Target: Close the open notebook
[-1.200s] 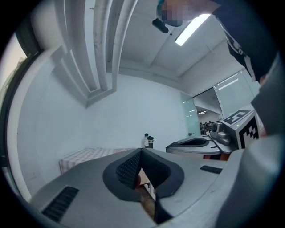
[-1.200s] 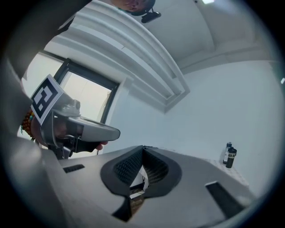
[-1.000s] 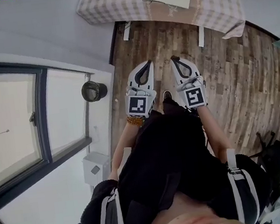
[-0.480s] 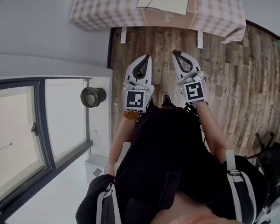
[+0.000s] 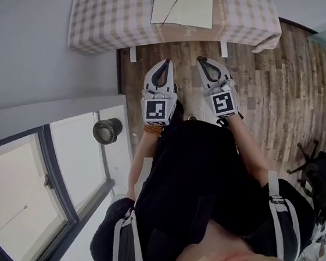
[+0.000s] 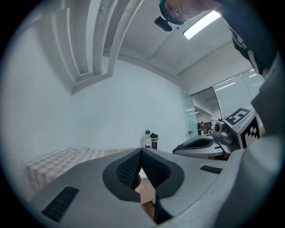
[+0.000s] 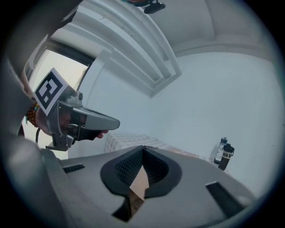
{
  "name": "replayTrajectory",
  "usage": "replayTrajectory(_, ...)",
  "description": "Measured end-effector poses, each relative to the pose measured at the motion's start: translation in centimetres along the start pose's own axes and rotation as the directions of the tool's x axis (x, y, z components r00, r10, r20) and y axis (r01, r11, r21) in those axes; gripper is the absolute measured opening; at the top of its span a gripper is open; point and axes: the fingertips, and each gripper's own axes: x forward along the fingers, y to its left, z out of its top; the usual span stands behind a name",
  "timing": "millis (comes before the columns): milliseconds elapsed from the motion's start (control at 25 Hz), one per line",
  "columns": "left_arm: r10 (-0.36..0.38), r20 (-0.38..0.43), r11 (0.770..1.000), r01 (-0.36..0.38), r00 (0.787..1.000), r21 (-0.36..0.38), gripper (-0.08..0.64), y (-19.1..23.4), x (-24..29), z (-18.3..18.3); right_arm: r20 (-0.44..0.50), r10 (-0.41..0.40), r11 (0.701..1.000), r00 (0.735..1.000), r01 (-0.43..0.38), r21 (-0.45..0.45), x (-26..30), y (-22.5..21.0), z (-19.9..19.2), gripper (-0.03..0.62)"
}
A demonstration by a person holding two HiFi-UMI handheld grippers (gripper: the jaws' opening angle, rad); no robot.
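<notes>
Nearest you: your left gripper (image 5: 168,64) and right gripper (image 5: 200,60) are held out side by side in front of your torso, roughly level, over the wood floor (image 5: 275,85). They're close to each other but not touching.

Left gripper view: fingertips pressed together, nothing between them. Right gripper view: same, tips meet and nothing is pinched. Both grippers are empty.

To your left there's a window (image 5: 23,189), with a dark round pot (image 5: 107,130) next to its frame. Can't tell what's in the pot; the inside just reads dark.

Ahead of the gripper tips is the table with the checked cloth (image 5: 109,19), its near edge just beyond them. Neither gripper is over the tabletop.

The notebook (image 5: 182,9) lies open and flat on that table, pages up, right of the table's centre and a bit to the right of your grippers' line. It's well clear of both.

Farthest back, at the far right of the table near the wall, two containers stand upright just beside each other: a clear bottle with a blue cap (image 7: 221,149) and a dark tumbler (image 7: 226,157) with its lid on. Contents of either: too small to tell.
</notes>
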Motion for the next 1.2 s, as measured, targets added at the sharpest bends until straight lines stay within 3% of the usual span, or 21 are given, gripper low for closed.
replayTrajectory(600,-0.12,0.025,0.992,0.121,0.992,-0.046,0.002,14.1,10.8,-1.5,-0.158,-0.102,0.972,0.982,0.064,-0.227,18.1,-2.9,-1.0,0.008)
replayTrajectory(800,-0.166,0.039,0.985,0.167,0.985,-0.042,0.003,16.8,14.0,-2.1,-0.234,-0.083,0.949,0.969,0.005,-0.316,22.7,-2.9,-2.6,0.048)
replayTrajectory(1000,-0.176,0.024,0.982,0.178,0.984,-0.059,0.003,15.8,15.4,-2.0,-0.3,-0.053,0.924,0.953,-0.067,-0.377,23.5,-3.8,-4.6,0.092)
replayTrajectory(1200,-0.172,-0.008,0.983,0.171,0.985,-0.066,0.002,18.5,16.5,-4.5,-0.385,-0.005,0.867,0.923,-0.188,-0.462,27.2,-1.9,-9.2,0.127)
